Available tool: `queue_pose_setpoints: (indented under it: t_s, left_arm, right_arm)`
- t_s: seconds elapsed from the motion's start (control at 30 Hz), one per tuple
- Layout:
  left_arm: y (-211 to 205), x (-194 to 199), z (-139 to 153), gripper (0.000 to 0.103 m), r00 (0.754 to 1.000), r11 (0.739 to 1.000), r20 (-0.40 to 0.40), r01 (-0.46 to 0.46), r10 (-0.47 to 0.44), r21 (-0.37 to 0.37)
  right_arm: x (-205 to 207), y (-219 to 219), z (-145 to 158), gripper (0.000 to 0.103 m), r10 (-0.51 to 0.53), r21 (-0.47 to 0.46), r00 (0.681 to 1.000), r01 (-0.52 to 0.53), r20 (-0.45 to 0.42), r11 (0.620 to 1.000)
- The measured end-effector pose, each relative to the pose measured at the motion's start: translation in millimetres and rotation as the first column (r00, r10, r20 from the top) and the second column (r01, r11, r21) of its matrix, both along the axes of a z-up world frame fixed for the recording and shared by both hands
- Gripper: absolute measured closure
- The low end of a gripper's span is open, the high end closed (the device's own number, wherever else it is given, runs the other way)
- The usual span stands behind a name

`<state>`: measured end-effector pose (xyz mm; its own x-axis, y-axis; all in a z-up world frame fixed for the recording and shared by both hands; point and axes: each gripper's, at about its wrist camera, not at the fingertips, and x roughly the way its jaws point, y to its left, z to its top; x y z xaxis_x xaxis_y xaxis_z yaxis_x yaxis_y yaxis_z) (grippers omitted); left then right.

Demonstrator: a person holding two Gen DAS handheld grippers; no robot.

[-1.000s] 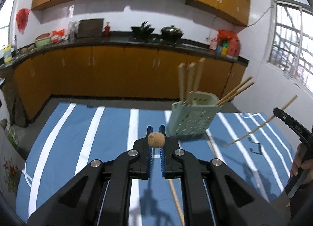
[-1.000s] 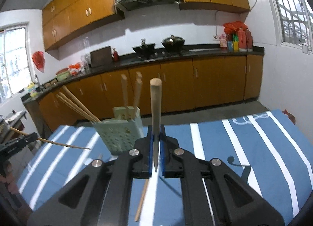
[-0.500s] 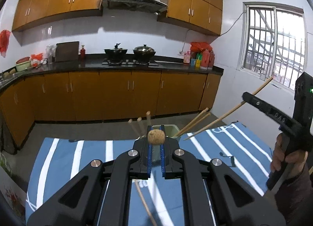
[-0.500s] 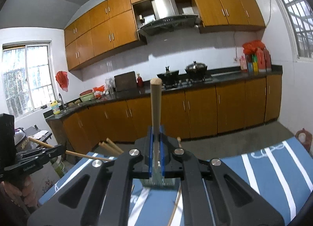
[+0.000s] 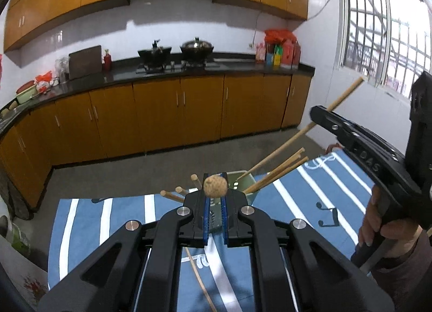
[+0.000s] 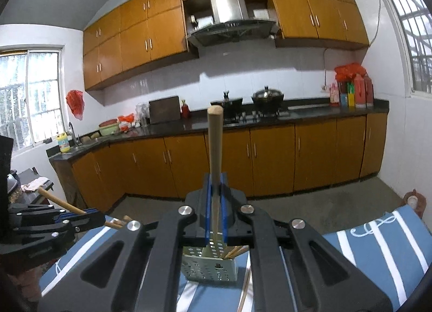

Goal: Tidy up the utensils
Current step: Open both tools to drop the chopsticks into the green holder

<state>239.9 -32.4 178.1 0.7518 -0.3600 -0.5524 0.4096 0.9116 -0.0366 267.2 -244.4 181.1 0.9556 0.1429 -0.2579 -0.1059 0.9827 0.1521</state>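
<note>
1. Left gripper [image 5: 215, 210]: clenched on a chopstick [image 5: 215, 186], its round end facing the camera, held above the striped cloth [image 5: 81, 220].
2. Same gripper in the right wrist view [image 6: 81, 217]: at the left edge, stick running through the pads at a slant, thick end up-left.
3. Holder [image 5: 243, 177]: pale green, perforated, standing on the cloth just beyond the left gripper; mostly hidden behind the fingers.
4. Contents of holder: three stick ends [image 5: 176, 193] leaning left, more sticks [image 5: 280, 169] leaning out to the right.
5. Loose stick [image 5: 201, 277]: flat on the cloth below the left gripper, near side of the holder.
6. Right gripper [image 6: 215, 205]: clenched on a second chopstick [image 6: 215, 134], upright, thick end on top, thin end down between the pads, directly above the holder [image 6: 209, 266] in that view.
7. Same gripper in the left wrist view [image 5: 324, 115]: at the right, held by a hand [image 5: 378, 225], stick slanting down-left with its tip at the holder's rim; inside or not, cannot tell.
</note>
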Motion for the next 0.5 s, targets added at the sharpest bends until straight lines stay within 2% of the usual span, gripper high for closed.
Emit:
queue_pose_setpoints:
  t_s: [0.2,0.5]
  left_arm:
    - [-10.5,13.6,-12.0,0.096,0.999,0.999,-0.047,0.001,0.001,0.048]
    - [-21.1,26.7,-27.4,0.096,0.998,0.998,-0.061,-0.009,0.012,0.056]
  right_arm:
    - [23.6,4.5,-23.2,0.096,0.008,0.003,0.997,-0.008,-0.075,1.0]
    - [30.7,11.3,-38.4,0.094,0.016,-0.002,0.993,-0.016,-0.114,1.0]
